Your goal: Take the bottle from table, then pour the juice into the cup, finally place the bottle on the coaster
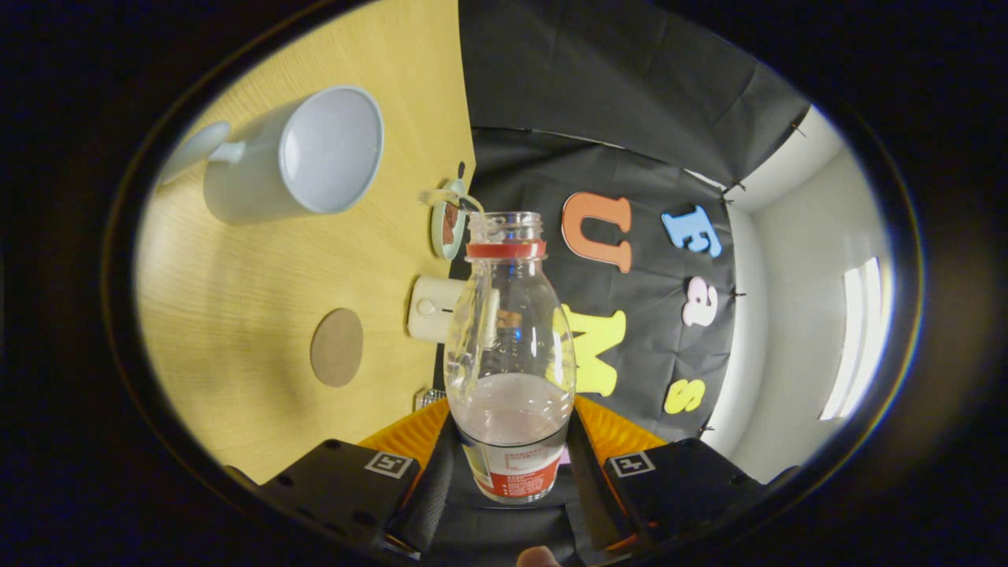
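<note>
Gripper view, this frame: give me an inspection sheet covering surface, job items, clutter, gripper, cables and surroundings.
Surface: light wooden table, seen rolled sideways.
Bottle: clear bottle held between the jaws, cap off, red neck ring, a little pale juice pooled at its base end.
Cup: white cup, mouth facing the camera, looks empty, well off to the side of the bottle mouth.
Coaster: round brown coaster lying bare on the table.
Clutter: small white device and a round framed object near the table's far edge.
Gripper: gripper with jaws closed on the bottle's lower body.
Cables: nothing seen.
Surroundings: black cloth wall, pale room wall beyond.

Uncapped bottle point(510, 346) between clamped fingers point(587, 453)
</note>
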### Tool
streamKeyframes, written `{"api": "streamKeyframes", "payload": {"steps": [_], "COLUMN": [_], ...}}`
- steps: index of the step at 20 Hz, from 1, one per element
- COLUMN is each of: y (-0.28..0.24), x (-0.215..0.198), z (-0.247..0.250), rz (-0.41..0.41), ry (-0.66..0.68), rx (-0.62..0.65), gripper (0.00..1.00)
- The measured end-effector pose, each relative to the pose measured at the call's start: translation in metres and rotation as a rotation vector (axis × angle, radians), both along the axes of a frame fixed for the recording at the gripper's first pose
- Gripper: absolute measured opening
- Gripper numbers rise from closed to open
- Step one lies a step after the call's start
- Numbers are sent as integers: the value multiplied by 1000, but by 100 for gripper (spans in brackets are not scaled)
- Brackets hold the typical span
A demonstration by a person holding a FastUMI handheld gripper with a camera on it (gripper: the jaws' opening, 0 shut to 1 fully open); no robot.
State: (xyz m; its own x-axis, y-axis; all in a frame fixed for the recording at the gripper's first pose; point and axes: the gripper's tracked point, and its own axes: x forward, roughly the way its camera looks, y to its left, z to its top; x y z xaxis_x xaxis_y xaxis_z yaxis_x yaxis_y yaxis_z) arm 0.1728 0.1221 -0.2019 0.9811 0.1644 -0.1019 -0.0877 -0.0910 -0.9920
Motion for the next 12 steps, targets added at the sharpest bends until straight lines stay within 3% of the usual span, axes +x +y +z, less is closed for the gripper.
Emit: {"api": "streamKeyframes", "payload": {"steps": [12], "y": [0], "x": [-10], "z": [12], "rz": [9], "ry": [-11], "rx": [-39], "gripper": [76]}}
